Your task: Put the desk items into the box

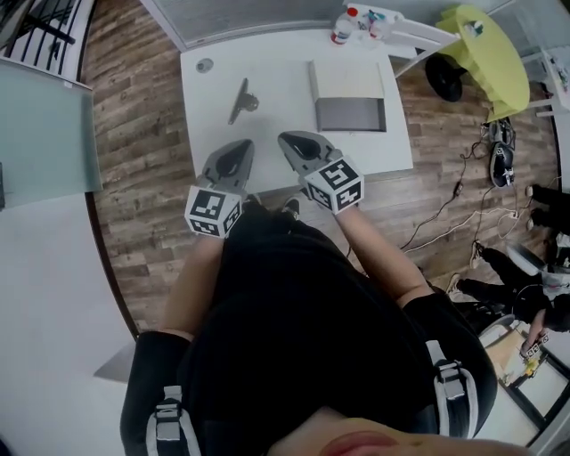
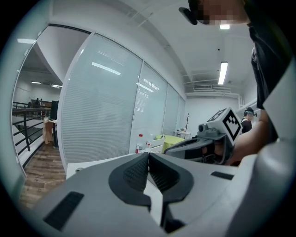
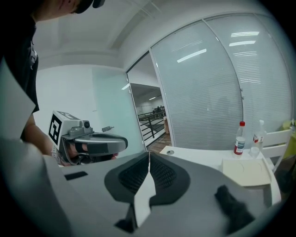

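Box (image 1: 349, 96): on the right half of the white bench (image 1: 276, 76), toward the far edge. Lid flap folded back; only a grey interior on show.

Dark elongated desk item (image 1: 240, 100): flat on the bench, left of the box and apart from it; type not identifiable. Small round grey piece (image 1: 205, 64): near the far left corner.

Left gripper (image 1: 239, 150) and right gripper (image 1: 292, 142): side by side over the near bench edge, aimed at the far side, well short of box and desk item. Fingers (image 2: 136, 172) of both grippers pressed tip to tip, gripping nothing.

Red-capped bottle (image 1: 343, 25): at the far right corner of the bench.

Surroundings: wood-plank floor (image 1: 134, 134); yellow-green furniture (image 1: 485, 49) to the far right; cables (image 1: 445, 209) trailing across the floor; glass partition with blinds (image 2: 106, 106) behind the bench.
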{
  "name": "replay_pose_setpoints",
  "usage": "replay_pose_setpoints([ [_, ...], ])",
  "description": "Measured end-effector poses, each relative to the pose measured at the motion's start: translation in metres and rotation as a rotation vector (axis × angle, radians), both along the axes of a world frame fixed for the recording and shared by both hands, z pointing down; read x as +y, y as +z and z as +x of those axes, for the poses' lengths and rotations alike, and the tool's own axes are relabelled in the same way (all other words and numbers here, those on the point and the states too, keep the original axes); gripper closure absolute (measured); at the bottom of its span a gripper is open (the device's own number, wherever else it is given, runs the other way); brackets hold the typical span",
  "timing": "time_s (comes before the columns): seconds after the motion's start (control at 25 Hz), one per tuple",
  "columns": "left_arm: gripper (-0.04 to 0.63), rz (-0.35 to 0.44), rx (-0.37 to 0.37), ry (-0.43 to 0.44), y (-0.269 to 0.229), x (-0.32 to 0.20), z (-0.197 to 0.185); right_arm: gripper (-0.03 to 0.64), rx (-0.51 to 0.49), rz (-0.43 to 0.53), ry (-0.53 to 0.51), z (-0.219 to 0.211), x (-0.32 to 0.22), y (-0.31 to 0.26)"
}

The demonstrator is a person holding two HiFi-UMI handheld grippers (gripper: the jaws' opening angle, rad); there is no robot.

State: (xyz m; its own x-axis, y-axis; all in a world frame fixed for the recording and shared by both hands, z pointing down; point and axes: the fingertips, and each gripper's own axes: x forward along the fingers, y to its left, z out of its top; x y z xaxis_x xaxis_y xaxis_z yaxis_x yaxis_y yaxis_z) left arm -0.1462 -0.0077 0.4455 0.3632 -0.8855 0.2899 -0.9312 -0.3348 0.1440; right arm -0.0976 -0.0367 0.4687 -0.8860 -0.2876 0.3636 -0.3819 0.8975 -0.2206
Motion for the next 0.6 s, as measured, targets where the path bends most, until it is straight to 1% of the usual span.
replay_pose_setpoints([
  [0.16,0.583,-0.007,-0.022,0.001,0.014,-0.022,-0.016,0.598,0.02,-0.016,-0.001,-0.014,-0.018,0.012],
  [0.4,0.583,-0.012,0.02,-0.017,0.032,-0.056,-0.047,0.598,0.07,-0.027,0.015,-0.04,-0.049,0.031],
  [0.6,0.583,-0.041,0.005,0.004,0.052,-0.086,-0.069,0.598,0.107,-0.07,0.043,-0.062,-0.081,0.055],
])
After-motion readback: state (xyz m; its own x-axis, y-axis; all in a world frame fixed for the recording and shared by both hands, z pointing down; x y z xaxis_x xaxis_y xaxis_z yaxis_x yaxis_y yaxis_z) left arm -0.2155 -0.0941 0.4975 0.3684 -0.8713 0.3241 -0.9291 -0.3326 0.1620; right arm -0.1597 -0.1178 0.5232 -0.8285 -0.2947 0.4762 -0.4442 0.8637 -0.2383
